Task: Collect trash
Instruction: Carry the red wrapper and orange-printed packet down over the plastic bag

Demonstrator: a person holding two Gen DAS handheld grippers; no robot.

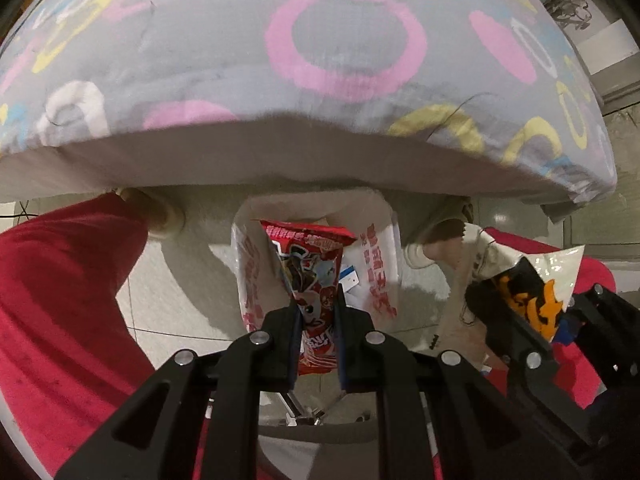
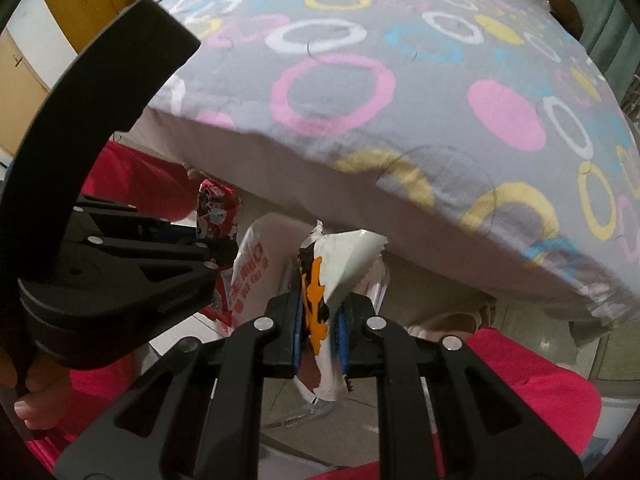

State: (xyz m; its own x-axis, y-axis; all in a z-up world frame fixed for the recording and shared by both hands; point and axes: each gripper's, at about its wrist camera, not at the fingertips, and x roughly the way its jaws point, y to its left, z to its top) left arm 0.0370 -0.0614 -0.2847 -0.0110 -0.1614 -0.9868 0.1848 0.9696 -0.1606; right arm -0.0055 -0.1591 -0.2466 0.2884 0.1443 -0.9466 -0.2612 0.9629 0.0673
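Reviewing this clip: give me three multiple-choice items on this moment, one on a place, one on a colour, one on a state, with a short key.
1. Where is the white plastic bag?
A. on the bed
B. on the floor below the bed edge, ahead of the grippers
C. hung on a door

2. What is the main colour of the wrapper in the left gripper?
A. red
B. green
C. silver

3. What is the right gripper doing?
A. standing open and empty
B. shut on the white and orange wrapper
C. gripping the bedsheet

Key:
1 B, the bag stands open on the tiled floor under the patterned bed edge.
2 A, the red wrapper sits between its fingers.
3 B, both pads press on the crumpled wrapper, which sticks out above them.
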